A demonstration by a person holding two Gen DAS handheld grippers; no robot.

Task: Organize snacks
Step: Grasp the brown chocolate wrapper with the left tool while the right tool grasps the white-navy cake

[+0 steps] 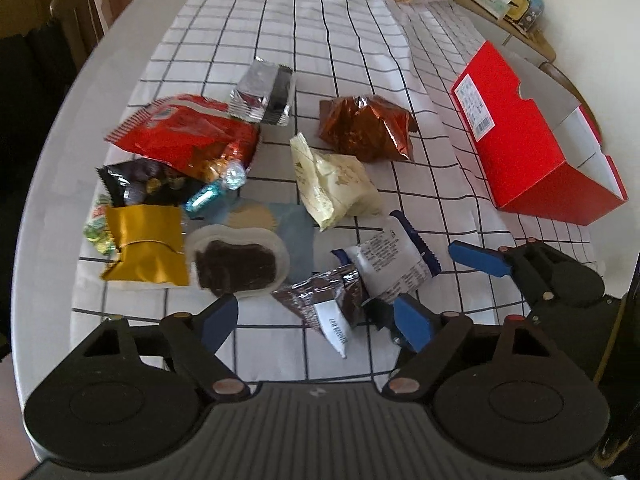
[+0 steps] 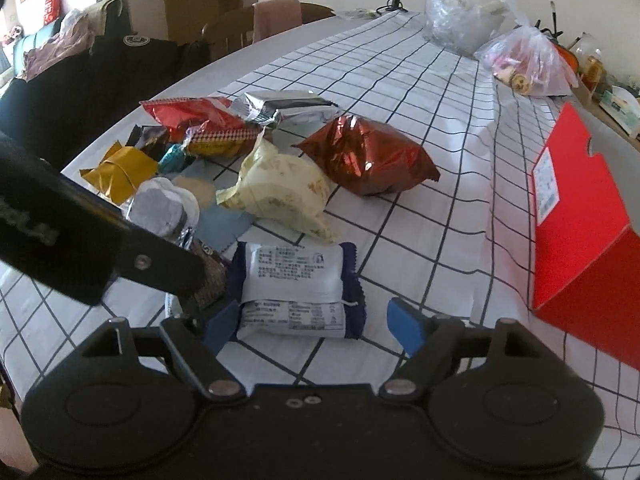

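Several snack packets lie on a checked tablecloth. My left gripper (image 1: pixel 320 316) is open around a brown foil packet (image 1: pixel 320 300). A white packet with blue edges (image 1: pixel 390 264) lies just beyond it. My right gripper (image 2: pixel 316 324) is open around that white and blue packet (image 2: pixel 298 284), and it also shows in the left wrist view (image 1: pixel 436 280). A cream packet (image 1: pixel 334 180), a copper foil bag (image 1: pixel 368 128), a red bag (image 1: pixel 188 132), a silver pack (image 1: pixel 262 92), a gold packet (image 1: pixel 146 248) and a chocolate cake tray (image 1: pixel 236 264) lie further off. An open red box (image 1: pixel 532 140) stands at the right.
Plastic bags (image 2: pixel 528 60) with food sit at the far end of the table. A chair (image 2: pixel 256 24) stands at the far side, with a dark jacket (image 2: pixel 80 88) to the left. The left gripper's arm (image 2: pixel 80 240) crosses the right wrist view.
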